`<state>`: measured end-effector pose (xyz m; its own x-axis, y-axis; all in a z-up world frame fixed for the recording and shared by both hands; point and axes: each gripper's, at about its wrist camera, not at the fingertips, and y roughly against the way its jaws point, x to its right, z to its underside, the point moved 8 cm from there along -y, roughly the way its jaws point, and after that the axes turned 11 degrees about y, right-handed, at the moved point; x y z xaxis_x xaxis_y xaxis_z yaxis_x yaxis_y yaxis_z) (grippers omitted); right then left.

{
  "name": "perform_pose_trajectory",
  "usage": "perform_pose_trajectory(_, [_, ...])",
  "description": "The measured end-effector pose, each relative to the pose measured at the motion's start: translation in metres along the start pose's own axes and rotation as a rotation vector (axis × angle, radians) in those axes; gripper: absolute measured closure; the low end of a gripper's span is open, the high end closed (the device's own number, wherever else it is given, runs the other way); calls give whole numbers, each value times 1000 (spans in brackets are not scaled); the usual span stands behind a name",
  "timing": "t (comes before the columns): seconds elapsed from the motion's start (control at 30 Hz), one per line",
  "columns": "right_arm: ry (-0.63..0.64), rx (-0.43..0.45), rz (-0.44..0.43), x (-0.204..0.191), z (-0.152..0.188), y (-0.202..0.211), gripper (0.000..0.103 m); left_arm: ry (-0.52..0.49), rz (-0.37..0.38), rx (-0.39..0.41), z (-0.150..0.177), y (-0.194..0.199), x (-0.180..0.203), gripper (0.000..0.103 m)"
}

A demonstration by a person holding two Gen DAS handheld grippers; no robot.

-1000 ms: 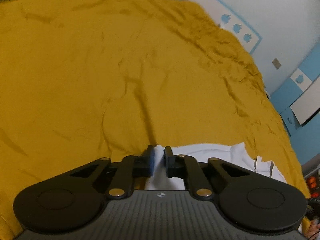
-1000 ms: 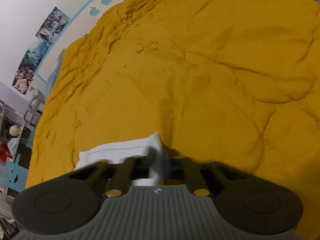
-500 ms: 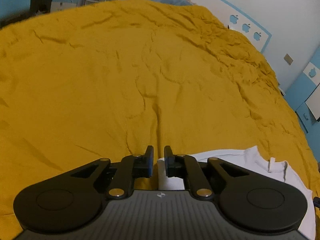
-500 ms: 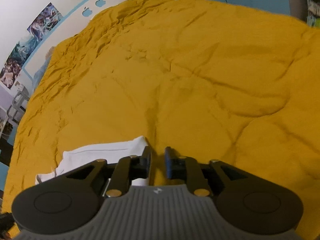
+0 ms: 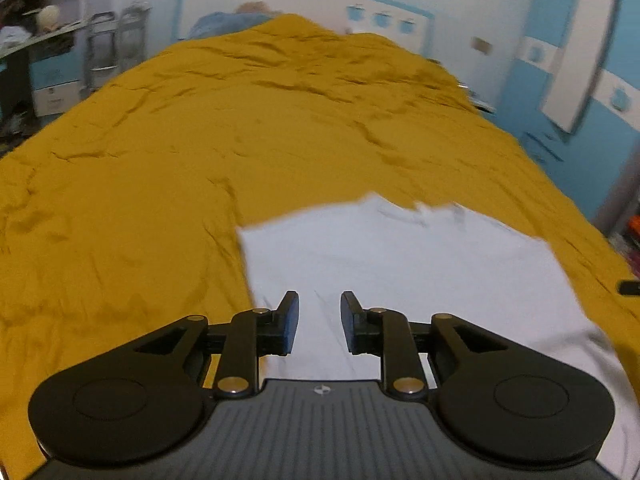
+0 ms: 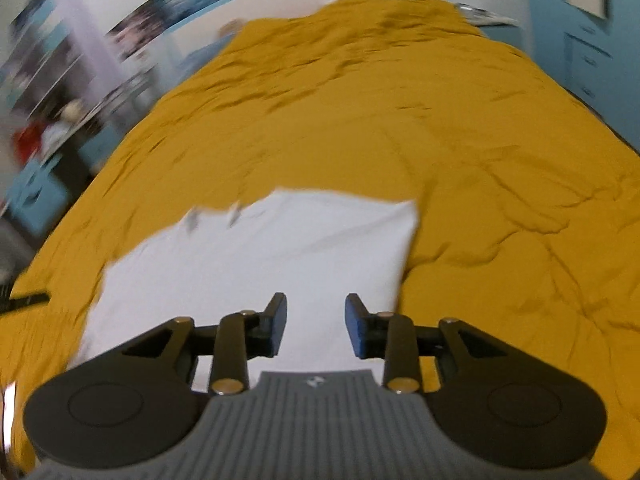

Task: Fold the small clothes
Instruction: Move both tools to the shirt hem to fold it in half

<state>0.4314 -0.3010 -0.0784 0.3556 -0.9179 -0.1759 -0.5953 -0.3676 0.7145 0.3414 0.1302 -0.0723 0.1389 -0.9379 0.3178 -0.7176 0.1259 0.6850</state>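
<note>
A small white garment (image 5: 404, 256) lies flat on the mustard-yellow bedspread (image 5: 160, 152), folded with a straight left edge. My left gripper (image 5: 319, 322) is open and empty above the garment's near left part. In the right wrist view the same garment (image 6: 260, 252) lies flat, its right edge straight. My right gripper (image 6: 316, 324) is open and empty above the garment's near right part. Both views are blurred by motion.
The yellow bedspread (image 6: 460, 152) fills most of both views, wrinkled all over. Shelves and clutter (image 5: 44, 40) stand beyond the bed's left side. A blue and white wall with cabinets (image 5: 576, 60) runs along the right. The other gripper's tip (image 6: 24, 302) shows at the left edge.
Both grippers have let go of the white garment, opened, and pulled back and up. The garment now lies flat on the bed.
</note>
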Motion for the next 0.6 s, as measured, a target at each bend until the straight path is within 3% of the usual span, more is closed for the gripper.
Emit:
perform_pose_trajectory(0.27, [260, -69, -86, -84, 87, 63, 64, -108, 144, -107, 102, 50, 36, 75])
perform_pose_trajectory(0.47, [410, -101, -56, -119, 162, 98, 59, -253, 155, -160, 156, 78, 40, 69])
perform_pose_trajectory(0.6, [495, -127, -46, -132, 205, 110, 59, -374, 161, -188, 188, 93, 41, 58])
